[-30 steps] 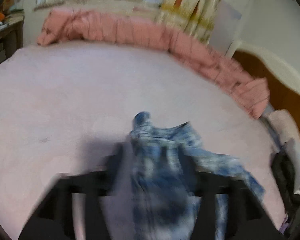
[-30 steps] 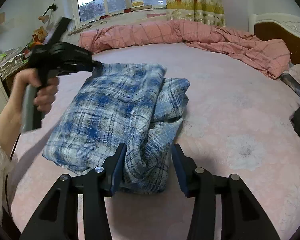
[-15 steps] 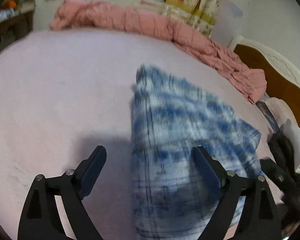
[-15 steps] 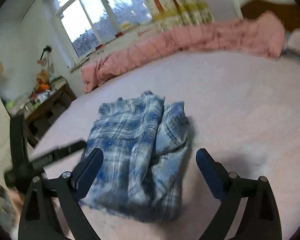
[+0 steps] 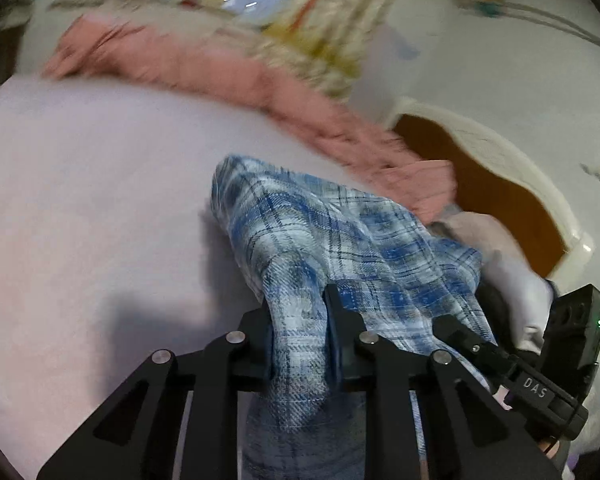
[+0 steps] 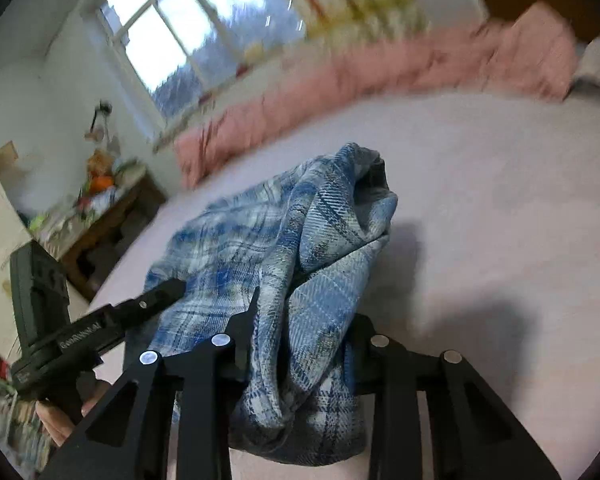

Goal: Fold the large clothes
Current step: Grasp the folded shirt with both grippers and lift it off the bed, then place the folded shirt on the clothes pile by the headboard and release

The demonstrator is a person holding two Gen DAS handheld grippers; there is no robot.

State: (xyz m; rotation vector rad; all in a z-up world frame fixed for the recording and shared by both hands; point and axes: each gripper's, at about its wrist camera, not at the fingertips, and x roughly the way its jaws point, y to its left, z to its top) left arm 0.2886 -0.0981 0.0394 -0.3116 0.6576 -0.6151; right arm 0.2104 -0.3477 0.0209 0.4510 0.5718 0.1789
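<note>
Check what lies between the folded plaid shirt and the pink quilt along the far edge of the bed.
Only bare pale pink bedsheet separates the plaid shirt from the pink quilt; the right wrist view shows it best.

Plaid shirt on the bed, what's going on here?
A person is folding a blue plaid shirt on a pink bed, holding a gripper in each hand. Both sets of jaws have just been closing and each now pinches a bunched fold of the cloth: the left gripper on one side, the right gripper on the other. The shirt is already partly folded into a bundle and looks gathered up at the near edge.
</note>
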